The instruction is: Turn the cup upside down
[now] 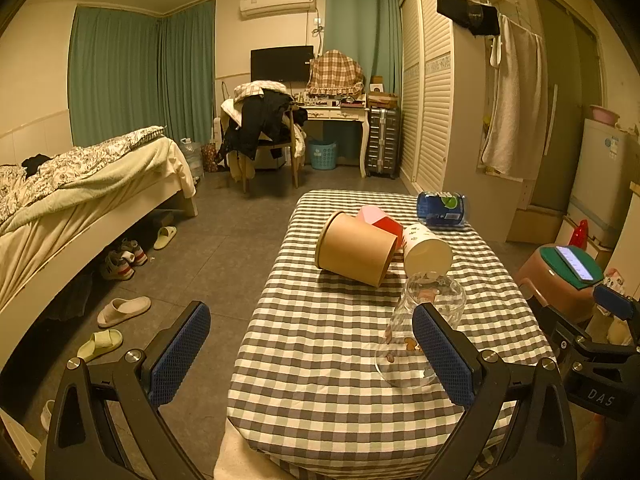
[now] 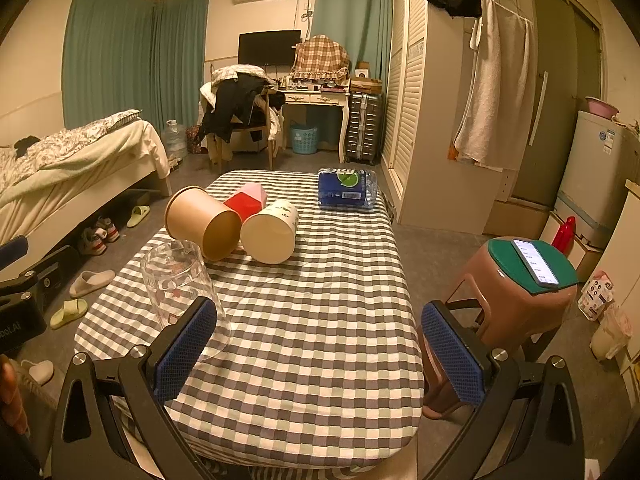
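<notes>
A clear glass cup [image 1: 424, 320] [image 2: 180, 284] stands mouth down on the checked tablecloth [image 1: 332, 360] [image 2: 320, 320], near the table's front. A brown paper cup [image 1: 354, 254] [image 2: 200, 222] and a white paper cup [image 1: 426, 250] [image 2: 272, 232] lie on their sides behind it, touching. My left gripper [image 1: 312, 356] is open, its right finger in front of the glass cup. My right gripper [image 2: 320, 356] is open and empty, its left finger in front of the glass cup. Nothing is held.
A red and pink carton [image 1: 380, 220] [image 2: 246, 200] lies behind the paper cups. A blue pack of bottles [image 1: 442, 208] [image 2: 348, 188] sits at the table's far right. A brown stool [image 2: 520, 296] with a phone [image 2: 536, 262] stands right of the table. A bed [image 1: 80, 200] and slippers [image 1: 124, 312] are left.
</notes>
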A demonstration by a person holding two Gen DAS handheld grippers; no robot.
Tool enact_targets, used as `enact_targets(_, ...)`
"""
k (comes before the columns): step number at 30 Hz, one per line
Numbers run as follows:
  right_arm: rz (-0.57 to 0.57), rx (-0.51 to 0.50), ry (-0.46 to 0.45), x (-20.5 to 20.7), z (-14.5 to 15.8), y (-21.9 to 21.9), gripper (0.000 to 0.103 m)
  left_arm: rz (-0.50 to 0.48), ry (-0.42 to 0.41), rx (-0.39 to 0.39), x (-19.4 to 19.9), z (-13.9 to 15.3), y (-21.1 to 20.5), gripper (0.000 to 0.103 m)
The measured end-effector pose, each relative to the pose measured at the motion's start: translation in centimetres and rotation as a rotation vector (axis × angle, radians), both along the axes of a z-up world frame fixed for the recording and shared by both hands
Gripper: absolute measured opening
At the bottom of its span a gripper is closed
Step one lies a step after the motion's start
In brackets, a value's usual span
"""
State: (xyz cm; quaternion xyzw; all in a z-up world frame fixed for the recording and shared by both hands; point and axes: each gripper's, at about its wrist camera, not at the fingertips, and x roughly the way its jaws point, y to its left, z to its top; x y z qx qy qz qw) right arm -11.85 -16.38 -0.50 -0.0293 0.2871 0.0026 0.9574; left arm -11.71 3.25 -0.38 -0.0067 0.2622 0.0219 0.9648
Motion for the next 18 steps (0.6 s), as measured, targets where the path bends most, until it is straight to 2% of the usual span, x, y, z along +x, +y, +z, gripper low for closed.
enact_targets(18, -0.006, -0.002, 0.020, 0.22, -0.36, -0.17, 0.103, -0.004, 0.001, 0.002, -0.13, -0.15, 0.07, 0.103)
